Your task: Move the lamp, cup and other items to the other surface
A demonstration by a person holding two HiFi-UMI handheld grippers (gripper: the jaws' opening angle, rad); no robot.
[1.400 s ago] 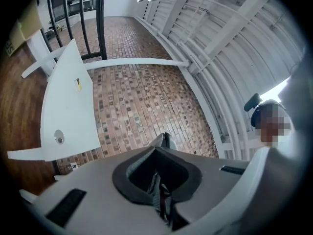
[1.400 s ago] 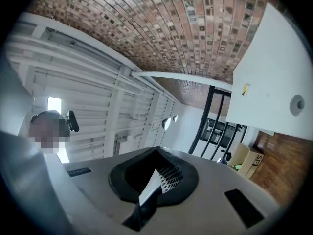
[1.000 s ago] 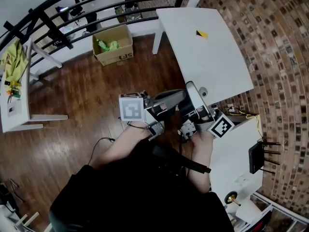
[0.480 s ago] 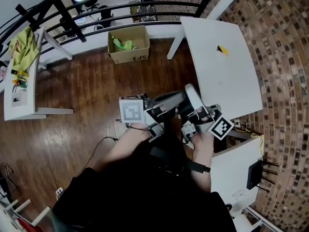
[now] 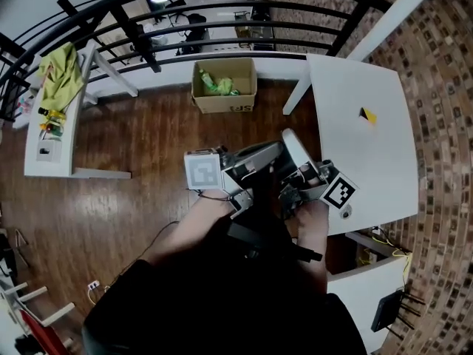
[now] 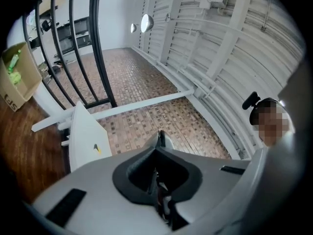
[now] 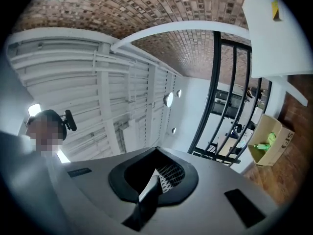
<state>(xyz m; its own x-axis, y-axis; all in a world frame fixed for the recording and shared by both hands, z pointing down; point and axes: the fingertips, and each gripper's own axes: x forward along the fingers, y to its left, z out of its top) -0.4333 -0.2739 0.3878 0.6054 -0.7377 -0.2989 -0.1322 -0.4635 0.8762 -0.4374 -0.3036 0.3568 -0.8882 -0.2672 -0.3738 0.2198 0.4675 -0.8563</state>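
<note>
Both grippers are held close in front of the person's body over the wooden floor, and I see nothing in either. My left gripper (image 5: 267, 154) has its grey jaws closed to a point (image 6: 160, 137), aimed toward the white table (image 5: 384, 161). My right gripper (image 5: 290, 143) is also shut (image 7: 156, 151). A small yellow-and-black item (image 5: 367, 115) lies on the table and a small round object (image 5: 344, 213) sits near its near edge. A black device with antennas (image 5: 388, 310) rests on a second white surface (image 5: 362, 287) at the lower right. No lamp or cup can be made out.
An open cardboard box (image 5: 225, 86) with green items stands by the black railing (image 5: 222, 21). A white bench (image 5: 52, 139) with a yellow cloth (image 5: 60, 72) is at the left. Brick paving (image 5: 443, 124) lies right of the table. A cable (image 5: 155, 235) trails on the floor.
The head view has swung: table, box and bench have slid to the right, and the lower-right surface has dropped toward the corner. Both grippers stay shut in front of the body.
</note>
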